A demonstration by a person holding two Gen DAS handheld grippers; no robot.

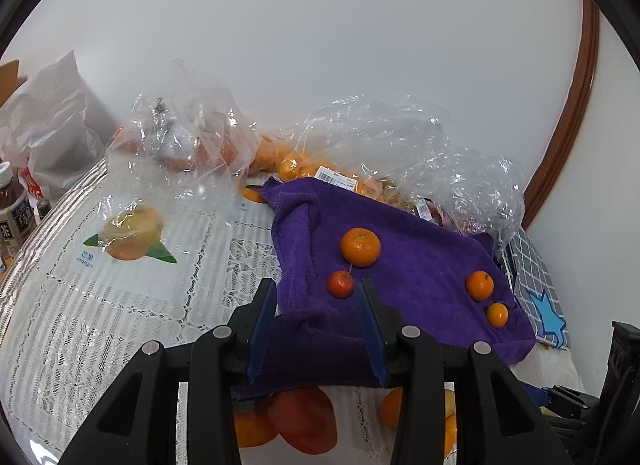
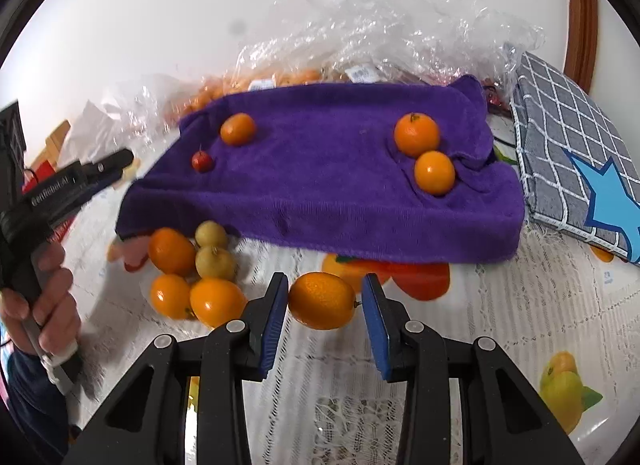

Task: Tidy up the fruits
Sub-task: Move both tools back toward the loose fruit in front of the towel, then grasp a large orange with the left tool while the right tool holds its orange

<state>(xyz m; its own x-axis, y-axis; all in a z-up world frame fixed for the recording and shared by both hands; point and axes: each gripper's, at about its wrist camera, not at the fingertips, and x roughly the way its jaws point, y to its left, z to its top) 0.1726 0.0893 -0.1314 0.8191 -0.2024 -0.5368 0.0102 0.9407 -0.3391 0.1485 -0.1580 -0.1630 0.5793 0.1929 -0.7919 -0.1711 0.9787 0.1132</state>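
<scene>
The right tool seemingly grips an orange kumquat over the table; the left tool hovers empty, parted, above the purple towel.

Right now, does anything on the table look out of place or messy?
Yes. The purple towel lies rumpled, its front edge lifted over printed fruit pictures. One small red fruit sits among oranges on it, and crumpled plastic bags sprawl behind.

Two close downward views, shared towel
</scene>
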